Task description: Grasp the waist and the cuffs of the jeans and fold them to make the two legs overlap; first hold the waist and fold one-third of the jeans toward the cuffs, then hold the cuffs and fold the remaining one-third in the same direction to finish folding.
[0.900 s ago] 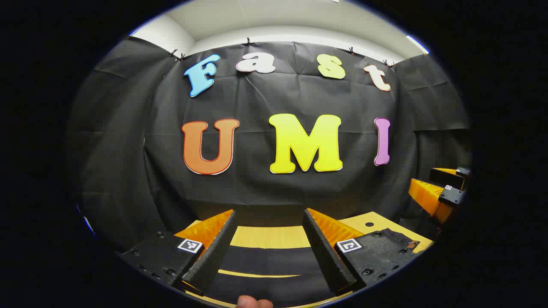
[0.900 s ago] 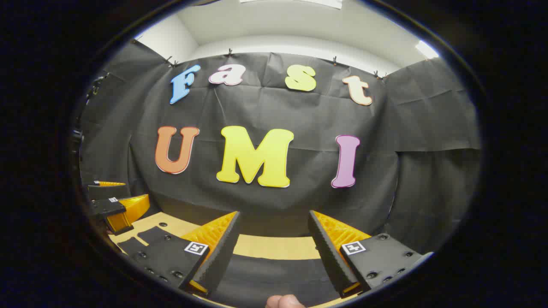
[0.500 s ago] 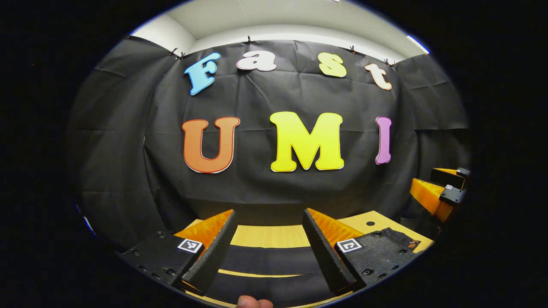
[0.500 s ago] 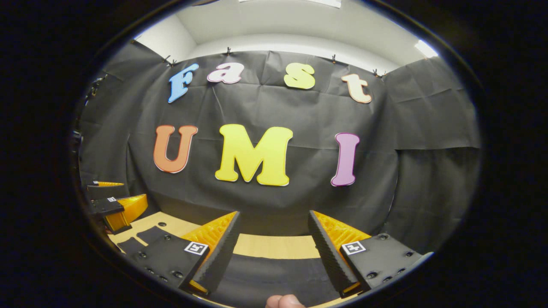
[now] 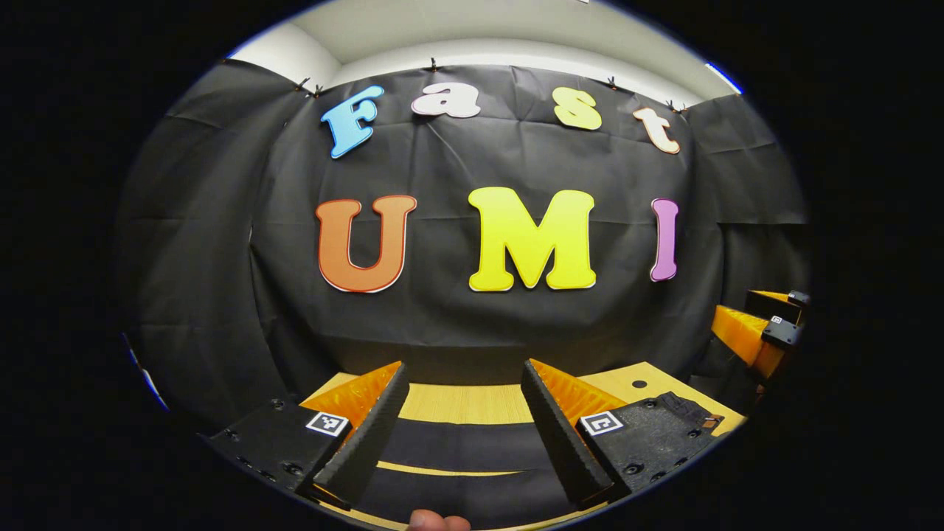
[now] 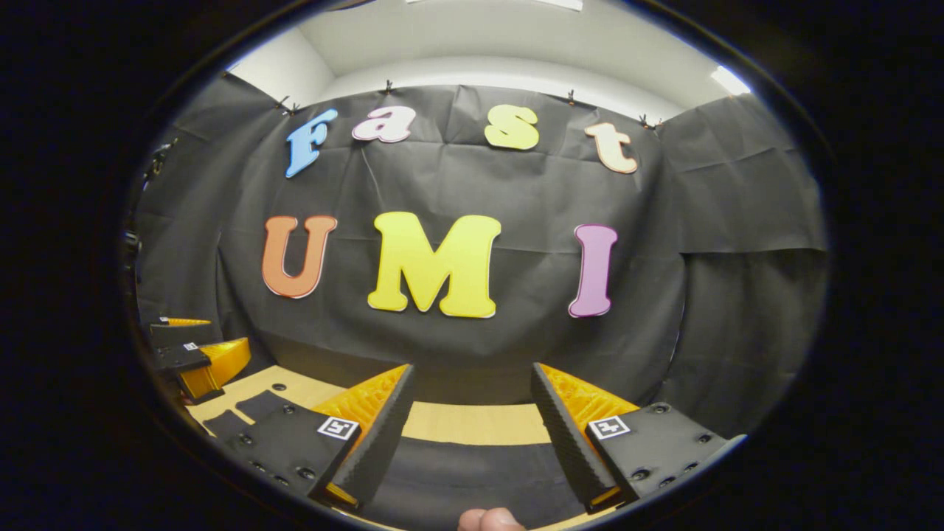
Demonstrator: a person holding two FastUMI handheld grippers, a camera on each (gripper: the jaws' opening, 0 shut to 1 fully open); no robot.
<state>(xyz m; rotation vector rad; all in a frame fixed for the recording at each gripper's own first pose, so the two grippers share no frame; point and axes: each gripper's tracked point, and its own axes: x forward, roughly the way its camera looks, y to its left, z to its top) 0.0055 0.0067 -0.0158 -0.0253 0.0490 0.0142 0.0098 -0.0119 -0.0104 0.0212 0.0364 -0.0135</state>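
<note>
Dark jeans [image 5: 457, 446] lie flat on the wooden table [image 5: 472, 404], their two legs side by side with a thin strip of table showing between them. The waist end [image 5: 682, 407] with its rivets shows at the right of the left gripper view. My left gripper [image 5: 463, 366] hovers open just above the legs, holding nothing. In the right gripper view the dark denim [image 6: 457, 476] spreads under my right gripper [image 6: 472, 369], which is also open with nothing held. The two legs [image 6: 254, 405] run off toward the left there.
The right gripper [image 5: 759, 332] shows at the far right of the left gripper view; the left gripper [image 6: 199, 361] shows at the far left of the right gripper view. A person's fingertip [image 5: 439, 521] peeks in at the bottom edge. The black cloth wall stands close behind the table.
The wall has slid slightly upward in both views, so both grippers have dipped a little toward the table. Both stay open and the jeans have not moved.
</note>
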